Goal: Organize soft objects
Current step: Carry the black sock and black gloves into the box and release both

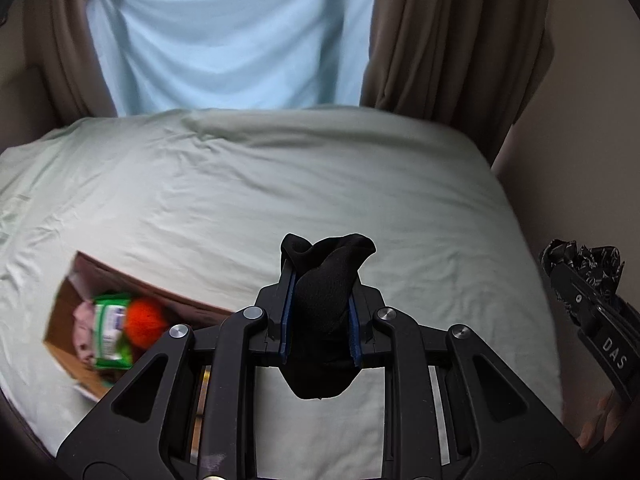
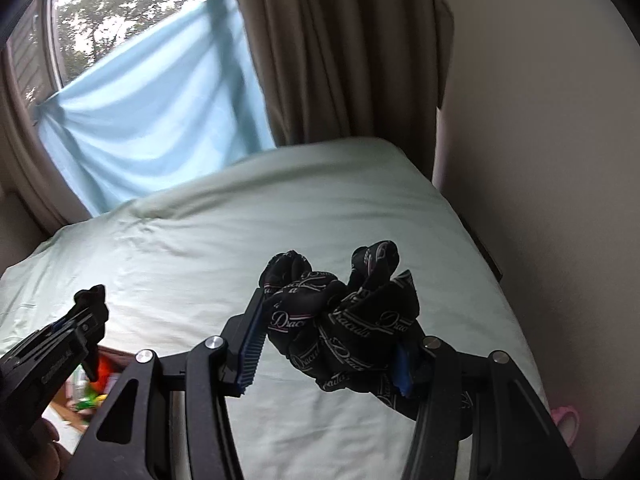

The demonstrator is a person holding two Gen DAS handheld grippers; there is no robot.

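My left gripper [image 1: 322, 280] is shut on a plain black cloth [image 1: 326, 312] that bulges above the blue pads [image 1: 289, 312] and hangs below them, lifted over the bed. Between the fingers of my right gripper [image 2: 336, 300] is a bunched black cloth with white lettering [image 2: 348, 336], raised off the sheet. The right gripper [image 1: 580, 280] also shows at the right edge of the left wrist view, the left gripper [image 2: 88, 308] at the lower left of the right wrist view.
An open cardboard box [image 1: 60, 312] lies on the pale green sheet [image 1: 280, 184] at lower left, holding a green packet [image 1: 112, 332], an orange fuzzy ball [image 1: 146, 316] and pink fabric. Brown curtains [image 1: 440, 40] and a blue cloth [image 1: 224, 32] hang behind. A wall [image 2: 540, 160] stands right.
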